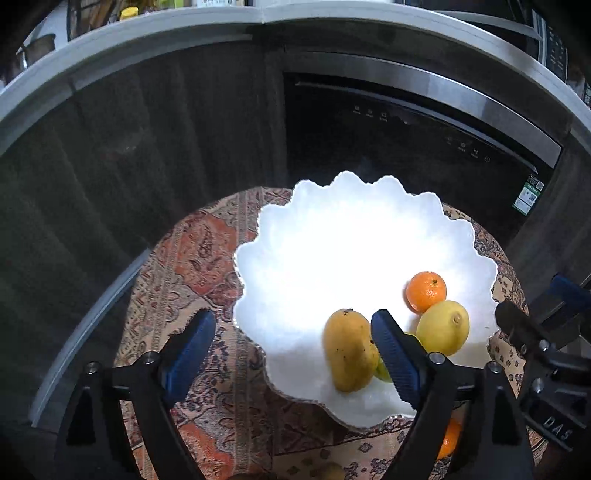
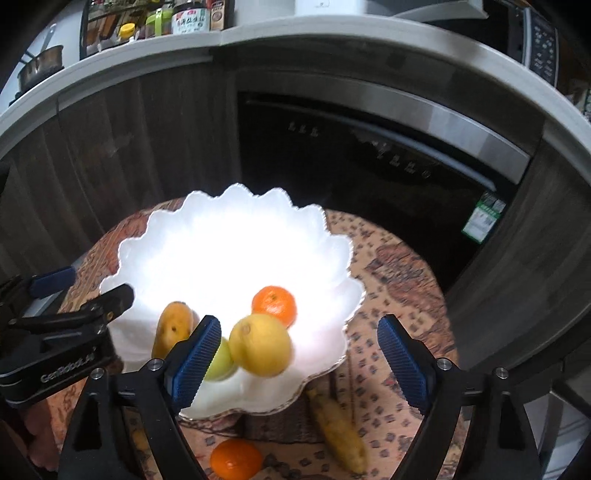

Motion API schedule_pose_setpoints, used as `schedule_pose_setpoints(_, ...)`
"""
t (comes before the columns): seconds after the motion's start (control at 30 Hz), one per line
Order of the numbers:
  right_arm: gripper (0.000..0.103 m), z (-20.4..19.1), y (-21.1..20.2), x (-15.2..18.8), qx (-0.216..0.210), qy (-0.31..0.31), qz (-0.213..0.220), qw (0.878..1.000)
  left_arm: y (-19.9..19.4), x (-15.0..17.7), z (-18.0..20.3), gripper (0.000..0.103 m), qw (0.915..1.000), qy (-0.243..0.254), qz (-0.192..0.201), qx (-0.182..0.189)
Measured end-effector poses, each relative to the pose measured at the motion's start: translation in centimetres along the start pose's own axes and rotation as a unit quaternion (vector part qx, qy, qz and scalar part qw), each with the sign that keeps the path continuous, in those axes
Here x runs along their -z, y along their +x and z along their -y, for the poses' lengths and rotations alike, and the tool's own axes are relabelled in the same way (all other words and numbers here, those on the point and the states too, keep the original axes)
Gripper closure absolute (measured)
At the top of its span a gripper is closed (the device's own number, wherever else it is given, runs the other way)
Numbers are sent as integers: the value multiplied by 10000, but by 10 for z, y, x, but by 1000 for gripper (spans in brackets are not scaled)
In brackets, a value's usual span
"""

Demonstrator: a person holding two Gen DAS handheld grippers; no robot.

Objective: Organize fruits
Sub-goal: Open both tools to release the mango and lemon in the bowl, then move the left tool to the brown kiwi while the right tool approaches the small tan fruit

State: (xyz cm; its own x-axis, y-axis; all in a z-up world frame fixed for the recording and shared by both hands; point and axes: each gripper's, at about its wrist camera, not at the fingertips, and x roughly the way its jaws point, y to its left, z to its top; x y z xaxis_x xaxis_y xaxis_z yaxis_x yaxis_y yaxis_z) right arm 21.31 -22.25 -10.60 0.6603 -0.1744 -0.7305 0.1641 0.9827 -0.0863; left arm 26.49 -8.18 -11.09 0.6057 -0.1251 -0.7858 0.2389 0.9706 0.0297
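Note:
A white scalloped bowl (image 1: pixel 369 184) (image 2: pixel 236 192) stands on a round table under a patterned cloth (image 1: pixel 207 258). Inside it lie a mango (image 1: pixel 349 350) (image 2: pixel 171 328), an orange (image 1: pixel 426 291) (image 2: pixel 275 304), a lemon (image 1: pixel 443 326) (image 2: pixel 260 345) and a partly hidden green fruit (image 2: pixel 221 363). My left gripper (image 1: pixel 291 325) hovers open over the bowl's near left rim, with the mango just inside its right pad. My right gripper (image 2: pixel 298 328) is open above the near rim. The blurred lemon sits close to its left pad without touching it.
On the cloth in front of the bowl lie a second orange (image 2: pixel 236 461) (image 1: pixel 448 439) and a banana (image 2: pixel 340 432). Behind the table stand dark wooden cabinets (image 1: pixel 129 147) and a black appliance front (image 1: pixel 406 147). Jars (image 2: pixel 188 20) line the counter above.

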Motion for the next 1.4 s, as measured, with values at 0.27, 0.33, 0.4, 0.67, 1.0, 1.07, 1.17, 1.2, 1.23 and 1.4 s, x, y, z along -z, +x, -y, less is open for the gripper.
schedule_pose_setpoints(0.27, 15, 5, -27, -2, 20, 35, 197, 9998, -27, 3, -1, 6, 9999, -58, 104, -24)
schedule_pose_setpoints(0.33, 15, 6, -35, -2, 4, 53, 235, 9997, -35, 4, -2, 6, 9998, -89, 160, -29)
schedule_pose_setpoints(0.4, 15, 6, -41, -1, 0, 58, 269, 9996, -43, 5, -4, 6, 9998, -97, 198, -32)
schedule_pose_setpoints(0.67, 15, 6, -65, 6, 7, 72, 371, 9993, -68, 15, -6, 6, 9995, -55, 306, -105)
schedule_pose_setpoints(1.0, 15, 7, -81, 25, -2, 136, 344, 9993, -81, 36, -5, 6, 9996, -56, 268, -107)
schedule_pose_setpoints(1.07, 15, 8, -82, 30, -11, 171, 318, 9993, -82, 41, -4, 6, 9996, -68, 259, -92)
schedule_pose_setpoints(1.17, 15, 10, -82, 38, -25, 222, 262, 9994, -79, 49, -1, 6, 9997, -66, 214, -68)
schedule_pose_setpoints(1.2, 15, 11, -81, 41, -24, 234, 239, 9994, -79, 52, 0, 6, 9998, -60, 202, -60)
schedule_pose_setpoints(1.23, 15, 11, -80, 45, -22, 247, 213, 9995, -77, 54, 0, 6, 9998, -48, 189, -48)
schedule_pose_setpoints(1.4, 15, 15, -75, 61, -5, 300, 85, 9995, -70, 69, 7, 7, 9999, 11, 103, 1)
